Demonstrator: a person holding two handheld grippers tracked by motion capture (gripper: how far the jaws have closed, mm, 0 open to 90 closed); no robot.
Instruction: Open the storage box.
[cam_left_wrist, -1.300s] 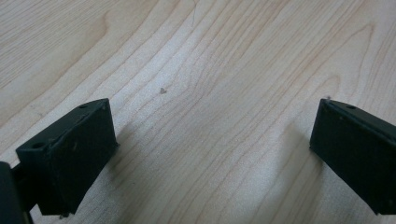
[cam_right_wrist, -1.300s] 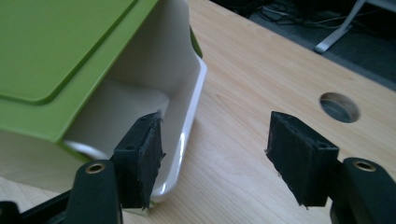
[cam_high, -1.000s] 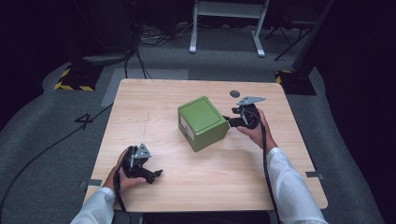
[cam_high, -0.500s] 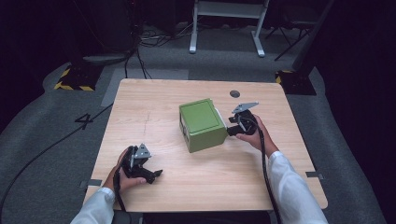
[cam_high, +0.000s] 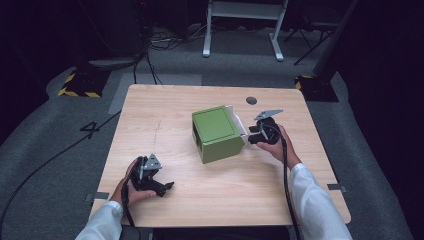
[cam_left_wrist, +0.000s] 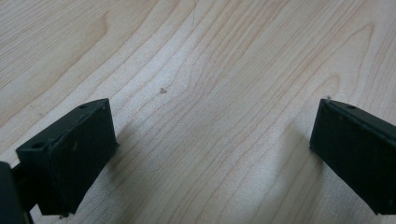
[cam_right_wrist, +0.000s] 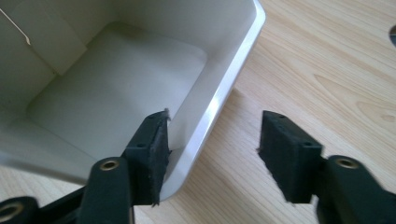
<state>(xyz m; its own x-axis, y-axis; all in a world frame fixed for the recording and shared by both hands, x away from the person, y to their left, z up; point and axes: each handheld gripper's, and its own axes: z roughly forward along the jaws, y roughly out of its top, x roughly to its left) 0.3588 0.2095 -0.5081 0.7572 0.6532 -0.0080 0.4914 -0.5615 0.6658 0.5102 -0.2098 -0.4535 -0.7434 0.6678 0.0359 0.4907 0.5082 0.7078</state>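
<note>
Straddling the box flap (cam_right_wrist: 219, 100), right gripper (cam_right_wrist: 212, 154) fingers closing.

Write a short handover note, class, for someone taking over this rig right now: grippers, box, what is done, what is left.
Left gripper: open, resting on the table near its front left, nothing between the jaws.
Right gripper: open, jaws just closing, astride the flap of the green box; one jaw inside the flap, one outside, not yet pinching.
Box: mid-table, lying on its side, flap open toward the right gripper.
Done: flap reached.
Left: probably pinch the flap and fold it.
</note>
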